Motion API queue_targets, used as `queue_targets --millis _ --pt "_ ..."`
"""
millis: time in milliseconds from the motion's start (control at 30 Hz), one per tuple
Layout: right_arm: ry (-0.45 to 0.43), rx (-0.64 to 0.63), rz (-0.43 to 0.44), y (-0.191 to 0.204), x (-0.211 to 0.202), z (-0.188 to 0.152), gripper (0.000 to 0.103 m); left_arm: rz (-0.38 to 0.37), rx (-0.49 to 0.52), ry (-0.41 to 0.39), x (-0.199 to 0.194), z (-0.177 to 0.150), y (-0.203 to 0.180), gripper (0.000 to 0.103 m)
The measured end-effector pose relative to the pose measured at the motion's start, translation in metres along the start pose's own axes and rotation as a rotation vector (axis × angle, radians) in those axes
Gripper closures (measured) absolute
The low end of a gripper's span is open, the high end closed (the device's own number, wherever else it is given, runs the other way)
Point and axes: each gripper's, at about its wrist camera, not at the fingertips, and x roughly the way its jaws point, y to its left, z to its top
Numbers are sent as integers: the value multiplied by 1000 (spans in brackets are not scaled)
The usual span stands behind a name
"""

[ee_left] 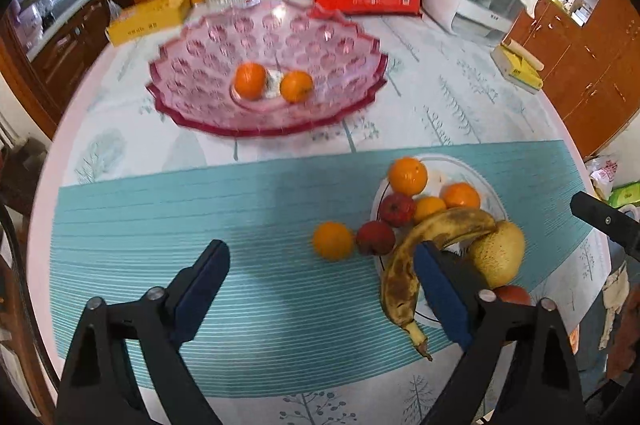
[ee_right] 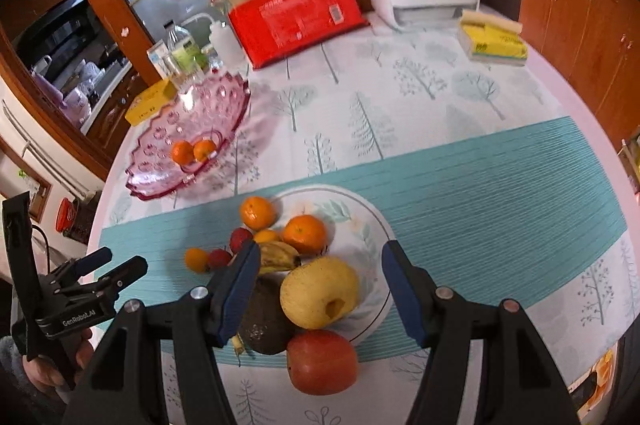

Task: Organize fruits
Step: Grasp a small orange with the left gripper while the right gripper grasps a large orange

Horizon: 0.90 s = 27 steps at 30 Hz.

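Nearest the lens in the right wrist view: a red apple (ee_right: pixel 322 361), off the plate on the near side, just below the right gripper (ee_right: pixel 318 291), jaws apart with nothing between the pads. Left gripper (ee_left: pixel 320 279) likewise wide apart and empty, low over the teal runner (ee_left: pixel 200 209), right pad close against the banana (ee_left: pixel 416 257) (touching or merely in front of it, cannot tell).

Largest down to smallest. Round table (ee_left: pixel 460 97) under a tree-print cloth. Pink glass bowl (ee_left: pixel 192 121) at the far left, already holding two mandarins (ee_left: pixel 250 81). White plate (ee_right: pixel 360 221) on the runner, heaped: yellow pear (ee_right: pixel 318 291), dark avocado-like fruit (ee_right: pixel 264 325), banana, oranges (ee_right: pixel 304 233), small red fruits (ee_right: pixel 240 239). Beside the plate, loose on the runner, one small orange (ee_left: pixel 333 241) and one red fruit (ee_left: pixel 375 238).

Probably a reach toward the heap for the next piece to move to the bowl. Best done one fruit at a time: centre the pear between the right pads, close across its widest part, gently (ripe skin bruises), lift straight up to avoid nudging the avocado or rolling the apple. Keep the left pad clear of the banana before closing on the loose orange.
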Motion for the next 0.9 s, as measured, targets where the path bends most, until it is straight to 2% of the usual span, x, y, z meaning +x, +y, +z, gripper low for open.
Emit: queue_targets --millis 333,533,633,900 --pt "137 -66 47 8 60 20 41 5 -64 107 55 -1 13 23" --pt "236 -72 65 9 100 34 47 -4 -70 162 79 2 16 38" --pt "299 -64 77 9 119 37 48 -36 -80 170 85 4 17 38" --pt "433 -21 145 6 152 36 50 -64 -43 188 98 7 10 38"
